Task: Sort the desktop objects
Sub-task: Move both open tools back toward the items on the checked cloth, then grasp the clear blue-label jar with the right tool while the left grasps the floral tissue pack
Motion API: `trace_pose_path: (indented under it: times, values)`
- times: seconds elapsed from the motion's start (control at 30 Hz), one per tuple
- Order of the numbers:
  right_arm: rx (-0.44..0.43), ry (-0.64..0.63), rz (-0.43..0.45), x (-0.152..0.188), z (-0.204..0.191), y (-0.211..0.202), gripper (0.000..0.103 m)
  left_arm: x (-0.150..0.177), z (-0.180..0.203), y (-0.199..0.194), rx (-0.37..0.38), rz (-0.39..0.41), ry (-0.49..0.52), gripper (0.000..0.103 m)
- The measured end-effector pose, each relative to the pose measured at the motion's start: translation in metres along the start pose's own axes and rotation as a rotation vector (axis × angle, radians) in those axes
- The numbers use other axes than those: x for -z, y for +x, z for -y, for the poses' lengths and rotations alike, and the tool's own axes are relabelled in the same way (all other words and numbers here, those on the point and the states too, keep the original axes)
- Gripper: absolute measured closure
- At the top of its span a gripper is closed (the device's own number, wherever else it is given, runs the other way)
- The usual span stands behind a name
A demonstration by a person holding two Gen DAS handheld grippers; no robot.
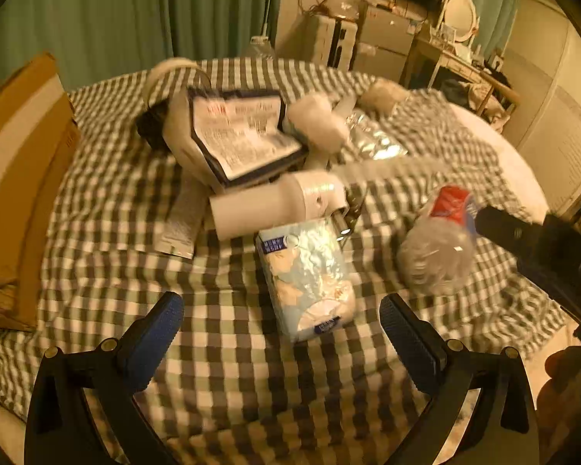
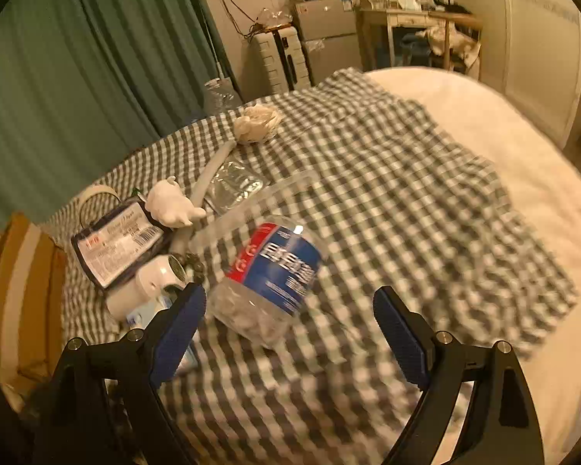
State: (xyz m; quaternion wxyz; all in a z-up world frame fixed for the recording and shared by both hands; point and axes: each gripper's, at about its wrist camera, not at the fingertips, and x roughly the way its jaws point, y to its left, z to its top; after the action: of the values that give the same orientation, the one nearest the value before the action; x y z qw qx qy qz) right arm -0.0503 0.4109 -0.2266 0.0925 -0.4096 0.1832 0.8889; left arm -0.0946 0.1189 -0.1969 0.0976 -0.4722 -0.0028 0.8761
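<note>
A tissue pack (image 1: 308,277) with a pale blue pattern lies on the checked cloth (image 1: 228,368), just ahead of my open, empty left gripper (image 1: 282,343). A clear plastic bottle (image 2: 269,275) with a red and blue label lies on its side between and just beyond the open fingers of my right gripper (image 2: 289,329). It also shows in the left wrist view (image 1: 439,248), with the right gripper's dark body beside it. A white cylindrical device (image 1: 279,203), a dark pouch with a white label (image 1: 244,135) and a white plush toy (image 2: 172,203) lie further back.
A cardboard box (image 1: 15,178) stands at the left edge. A foil packet (image 2: 232,186), a white strap and a crumpled cream bundle (image 2: 257,122) lie at the back. White bedding (image 2: 503,147) lies right of the cloth. Green curtains, a suitcase and furniture stand behind.
</note>
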Motion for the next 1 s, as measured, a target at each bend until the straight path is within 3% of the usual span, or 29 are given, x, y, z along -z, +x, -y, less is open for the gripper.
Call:
trace_pose_path:
  times: [0.2, 0.37, 0.6, 0.67, 0.83, 0.9, 1.0]
  values:
    - [-0.003, 0.032, -0.05, -0.007, -0.008, 0.036, 0.014, -0.001, -0.004, 0.039, -0.004, -0.063, -0.069, 0.0]
    - [0.036, 0.01, -0.07, -0.008, -0.015, 0.055, 0.014, 0.0, -0.004, 0.045, -0.026, -0.04, -0.082, 0.0]
    - [-0.007, 0.058, -0.103, -0.003, -0.012, 0.068, 0.014, 0.001, -0.009, 0.046, -0.022, -0.017, -0.106, 0.002]
    - [-0.026, 0.071, -0.109, -0.002, -0.011, 0.071, 0.014, 0.0, -0.012, 0.045, -0.019, -0.014, -0.108, 0.007]
    - [-0.107, 0.098, -0.141, -0.002, -0.007, 0.078, 0.024, 0.0, -0.025, 0.036, -0.025, -0.027, -0.102, 0.041]
    - [-0.112, 0.081, -0.147, -0.004, -0.007, 0.078, 0.025, -0.003, -0.032, 0.033, -0.003, -0.046, -0.098, 0.048]
    - [-0.113, 0.067, -0.141, -0.004, -0.007, 0.073, 0.027, -0.006, -0.042, 0.026, 0.04, -0.061, -0.115, 0.049]
